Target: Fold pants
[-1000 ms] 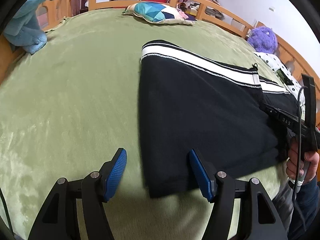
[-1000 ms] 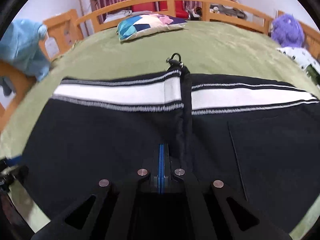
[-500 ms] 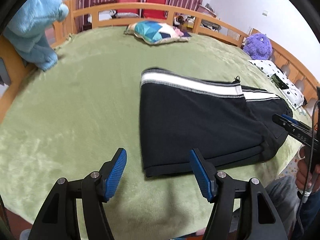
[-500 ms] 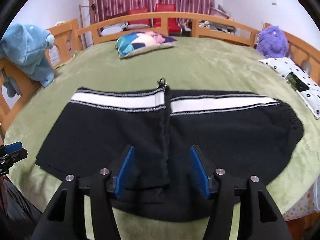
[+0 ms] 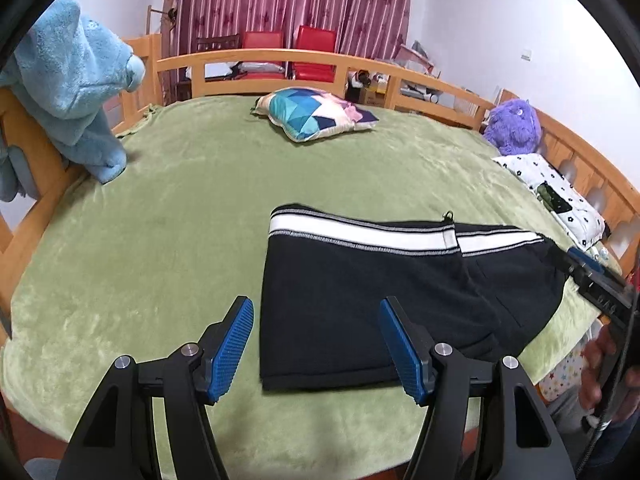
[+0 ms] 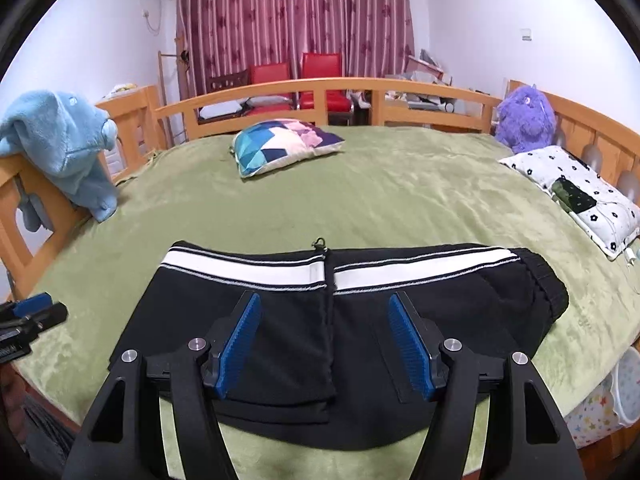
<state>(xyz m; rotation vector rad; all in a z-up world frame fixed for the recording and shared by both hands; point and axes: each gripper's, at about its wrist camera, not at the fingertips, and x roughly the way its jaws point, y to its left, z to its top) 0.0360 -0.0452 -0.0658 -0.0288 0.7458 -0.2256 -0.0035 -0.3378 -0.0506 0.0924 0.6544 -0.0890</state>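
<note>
Black pants (image 5: pixel 360 300) with a white stripe lie folded flat on the green blanket (image 5: pixel 180 220), near the bed's front edge. My left gripper (image 5: pixel 315 304) hovers open above their left end, nothing between its blue pads. In the right wrist view the pants (image 6: pixel 280 332) spread below my right gripper (image 6: pixel 324 298), whose jaws are opening, well above the cloth and holding nothing. One folded layer ends at a seam with a small metal ring (image 6: pixel 319 242). Each gripper shows at the edge of the other's view: the right gripper (image 5: pixel 592 280), the left gripper (image 6: pixel 32 308).
A patchwork pillow (image 5: pixel 316 114) lies at the back of the bed. A blue plush (image 5: pixel 76 92) hangs on the left wooden rail (image 5: pixel 280 58). A purple plush (image 5: pixel 516 128) and a dotted pillow (image 5: pixel 560 196) sit at the right. A person's hand (image 5: pixel 600 364) holds the right gripper.
Both grippers have risen and drawn back from the pants, so more of the bed shows. The right gripper, shut low over the pants a second ago, now has its jaws apart.
</note>
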